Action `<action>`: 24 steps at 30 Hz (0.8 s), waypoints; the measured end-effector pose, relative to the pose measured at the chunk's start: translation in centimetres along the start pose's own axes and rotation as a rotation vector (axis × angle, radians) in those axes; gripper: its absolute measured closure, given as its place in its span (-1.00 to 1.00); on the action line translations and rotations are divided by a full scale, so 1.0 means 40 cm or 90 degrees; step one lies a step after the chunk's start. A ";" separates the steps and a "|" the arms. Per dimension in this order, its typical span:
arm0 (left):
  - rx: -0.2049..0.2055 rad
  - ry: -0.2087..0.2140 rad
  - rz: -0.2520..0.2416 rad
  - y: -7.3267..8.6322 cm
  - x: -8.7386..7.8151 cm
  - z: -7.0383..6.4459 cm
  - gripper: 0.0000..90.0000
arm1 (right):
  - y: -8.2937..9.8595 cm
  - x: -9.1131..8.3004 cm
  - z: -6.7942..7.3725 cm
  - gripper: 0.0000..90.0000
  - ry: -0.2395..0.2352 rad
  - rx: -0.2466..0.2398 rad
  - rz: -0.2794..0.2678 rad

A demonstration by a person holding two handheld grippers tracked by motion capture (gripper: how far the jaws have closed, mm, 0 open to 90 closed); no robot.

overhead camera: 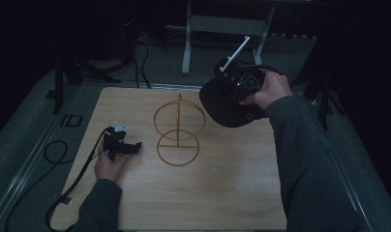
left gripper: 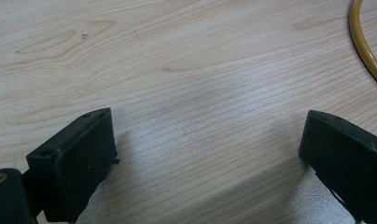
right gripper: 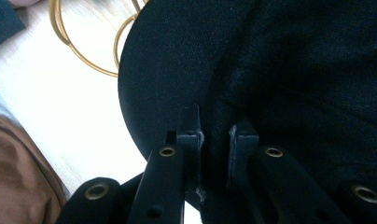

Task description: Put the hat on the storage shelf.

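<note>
Black fabric dominates the right side of the scene: a dark cap (overhead camera: 227,108) hangs over the far right part of the table (overhead camera: 222,193), held up off the wood by the right tongs (overhead camera: 242,84), which the person's right hand (overhead camera: 271,89) grips from the right edge. In the right gripper view the two black jaws stand nearly together with a fold of the cap (right gripper: 270,70) pinched between them, close to where the brim meets the crown, so the right tongs (right gripper: 214,135) are clamped on the cloth. Beside the cap, toward the middle of the table, stands a gold wire stand (overhead camera: 178,130) made of two rings on a thin upright rod; one ring lies flat on the wood and the other rises tilted behind it, just beside the cap's brim, though whether they touch cannot be told. Parts of the same gold rings (right gripper: 84,46) appear in the right gripper view past the brim. Near the left edge, the left tongs (overhead camera: 133,146) rest low over the wood in the person's left hand (overhead camera: 109,164), with a cable (overhead camera: 72,186) trailing back toward the near left corner. The left gripper view shows the left tongs (left gripper: 207,140) spread wide with nothing between the jaws, bare light wood (left gripper: 191,70) under them and a curve of the gold ring (left gripper: 366,51) at the upper right
</note>
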State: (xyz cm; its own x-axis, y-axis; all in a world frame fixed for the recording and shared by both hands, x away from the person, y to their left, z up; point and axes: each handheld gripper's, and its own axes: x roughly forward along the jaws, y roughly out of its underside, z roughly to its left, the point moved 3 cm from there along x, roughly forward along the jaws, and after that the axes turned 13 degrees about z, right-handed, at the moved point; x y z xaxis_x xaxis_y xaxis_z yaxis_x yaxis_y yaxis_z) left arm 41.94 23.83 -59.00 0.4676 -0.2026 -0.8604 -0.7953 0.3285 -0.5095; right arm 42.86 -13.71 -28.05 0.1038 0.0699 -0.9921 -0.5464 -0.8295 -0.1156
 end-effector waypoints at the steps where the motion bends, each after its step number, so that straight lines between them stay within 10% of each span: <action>1: 0.000 0.000 0.000 0.000 0.000 0.000 -0.92 | -0.002 -0.003 0.003 0.77 0.000 -0.004 -0.001; 24: -0.001 0.000 -0.001 0.000 0.000 0.000 -0.92 | -0.089 -0.027 0.083 0.75 -0.005 -0.055 -0.016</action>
State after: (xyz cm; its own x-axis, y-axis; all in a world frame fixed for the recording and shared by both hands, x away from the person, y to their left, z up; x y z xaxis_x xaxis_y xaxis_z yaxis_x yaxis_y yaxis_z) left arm 41.94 23.82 -59.00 0.4680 -0.2036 -0.8600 -0.7955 0.3267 -0.5103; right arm 41.94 -8.98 -26.73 0.1101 0.0947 -0.9894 -0.4695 -0.8725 -0.1357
